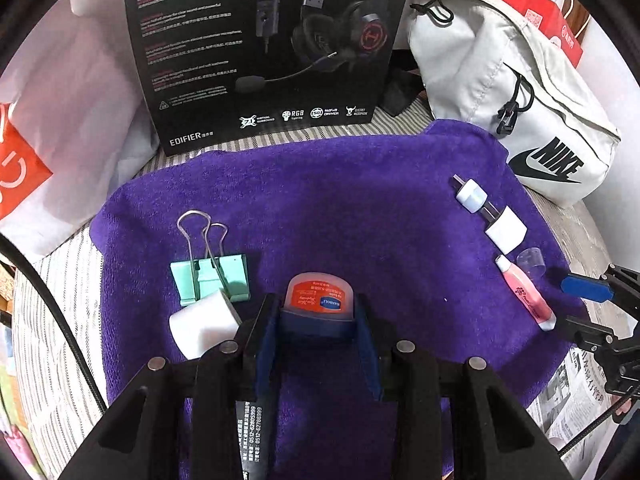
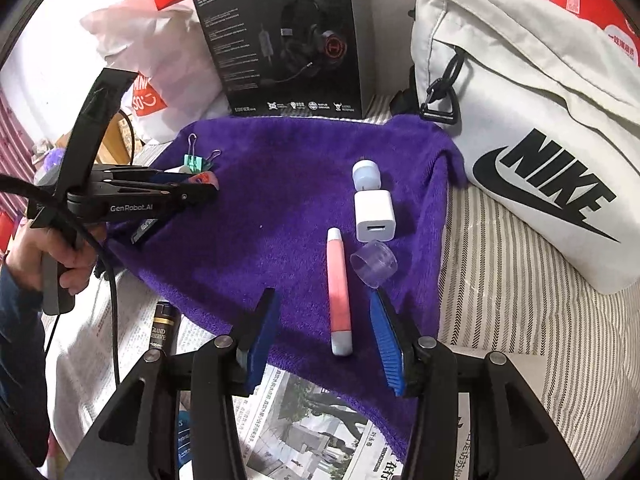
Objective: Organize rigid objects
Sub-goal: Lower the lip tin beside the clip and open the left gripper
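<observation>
My left gripper [image 1: 318,312] is shut on a small orange-labelled jar [image 1: 319,294], held over the purple towel [image 1: 340,200]; it also shows in the right wrist view [image 2: 200,190]. A green binder clip [image 1: 210,276] and a white block [image 1: 204,326] lie just left of it. My right gripper [image 2: 324,324] is open, its blue pads either side of a pink tube [image 2: 339,292] lying on the towel. A clear cap [image 2: 374,263], a white charger cube [image 2: 374,216] and a small white plug [image 2: 366,174] lie beyond the tube.
A black headset box [image 1: 260,48] stands behind the towel. A grey Nike bag [image 2: 532,128] lies at the right. White plastic bags [image 1: 60,120] sit at the left. Newspaper [image 2: 320,428] and a dark bottle [image 2: 162,328] lie at the towel's near edge.
</observation>
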Demonstrator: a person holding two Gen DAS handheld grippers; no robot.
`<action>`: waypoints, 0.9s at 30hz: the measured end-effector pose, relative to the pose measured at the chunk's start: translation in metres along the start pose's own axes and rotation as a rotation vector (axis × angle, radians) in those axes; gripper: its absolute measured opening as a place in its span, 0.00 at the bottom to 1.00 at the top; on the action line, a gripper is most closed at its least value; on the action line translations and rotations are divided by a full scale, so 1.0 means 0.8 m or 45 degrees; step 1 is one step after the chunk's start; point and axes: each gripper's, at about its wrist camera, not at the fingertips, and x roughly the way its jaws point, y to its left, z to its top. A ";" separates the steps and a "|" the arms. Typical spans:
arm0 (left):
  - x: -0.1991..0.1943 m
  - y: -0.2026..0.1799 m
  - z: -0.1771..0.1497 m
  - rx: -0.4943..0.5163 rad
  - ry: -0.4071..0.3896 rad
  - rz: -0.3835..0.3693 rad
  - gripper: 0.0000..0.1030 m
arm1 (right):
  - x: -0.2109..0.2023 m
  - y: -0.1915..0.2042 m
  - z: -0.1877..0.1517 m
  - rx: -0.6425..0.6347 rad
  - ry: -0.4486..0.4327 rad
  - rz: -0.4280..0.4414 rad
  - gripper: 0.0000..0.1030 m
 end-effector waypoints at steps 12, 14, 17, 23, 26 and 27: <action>0.016 -0.015 0.006 0.079 0.030 0.073 0.34 | 0.010 -0.002 -0.003 0.029 0.034 0.016 0.46; 0.018 -0.020 0.006 0.092 0.034 0.087 0.34 | 0.008 -0.002 -0.002 0.036 0.031 0.021 0.46; 0.017 -0.019 0.005 0.083 0.048 0.080 0.35 | 0.002 -0.002 -0.002 0.037 0.021 0.021 0.46; 0.011 -0.025 -0.004 0.088 0.097 0.079 0.44 | -0.017 -0.003 -0.004 0.053 -0.002 0.015 0.46; 0.005 -0.025 -0.011 0.070 0.116 0.084 0.44 | -0.029 -0.002 -0.007 0.064 -0.018 0.009 0.46; 0.002 -0.025 -0.014 0.062 0.119 0.087 0.44 | -0.034 -0.001 -0.009 0.065 -0.024 0.009 0.46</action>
